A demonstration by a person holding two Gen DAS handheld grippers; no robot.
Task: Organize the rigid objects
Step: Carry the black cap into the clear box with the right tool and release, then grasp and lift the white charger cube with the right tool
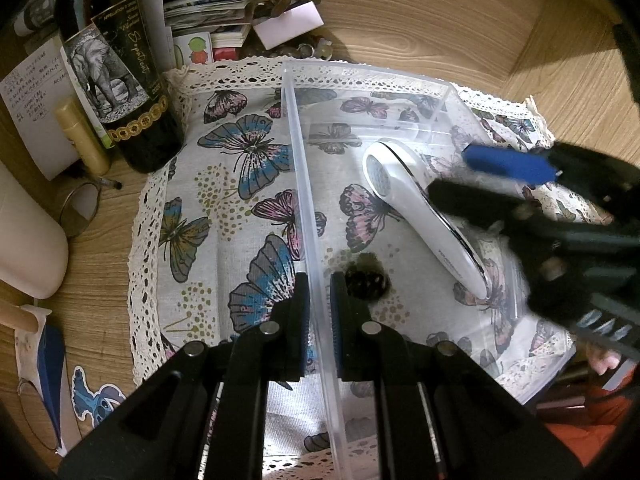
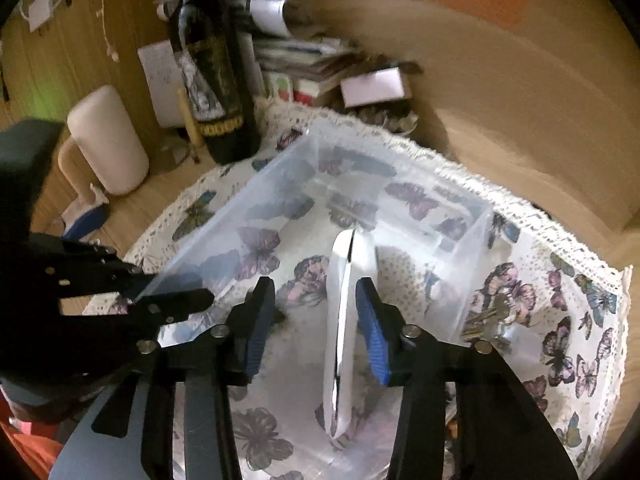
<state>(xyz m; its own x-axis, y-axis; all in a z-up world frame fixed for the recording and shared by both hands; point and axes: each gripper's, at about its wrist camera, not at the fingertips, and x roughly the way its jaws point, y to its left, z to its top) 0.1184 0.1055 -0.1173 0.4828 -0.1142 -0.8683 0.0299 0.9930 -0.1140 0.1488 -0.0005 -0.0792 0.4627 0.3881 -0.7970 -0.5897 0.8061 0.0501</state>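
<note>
A clear plastic box (image 1: 297, 140) stands on a butterfly cloth (image 1: 240, 152). My left gripper (image 1: 320, 320) is shut on the box's left wall, one pad on each side. A white handheld device (image 1: 416, 208) with a round mesh head lies inside the box. In the right wrist view the device (image 2: 340, 300) stands on edge between my right gripper's (image 2: 316, 328) blue pads. The left pad is clearly apart from it and the right pad sits close beside it, so this gripper is open. A small dark lump (image 1: 368, 280) also lies on the box floor.
A dark wine bottle (image 1: 120, 80) stands at the cloth's far left corner, a yellow tube (image 1: 82, 140) beside it. Stacked papers and booklets (image 1: 216, 8) fill the back. A white cylinder (image 2: 108, 140) stands to the left. Keys (image 2: 488, 320) lie on the cloth right of the box.
</note>
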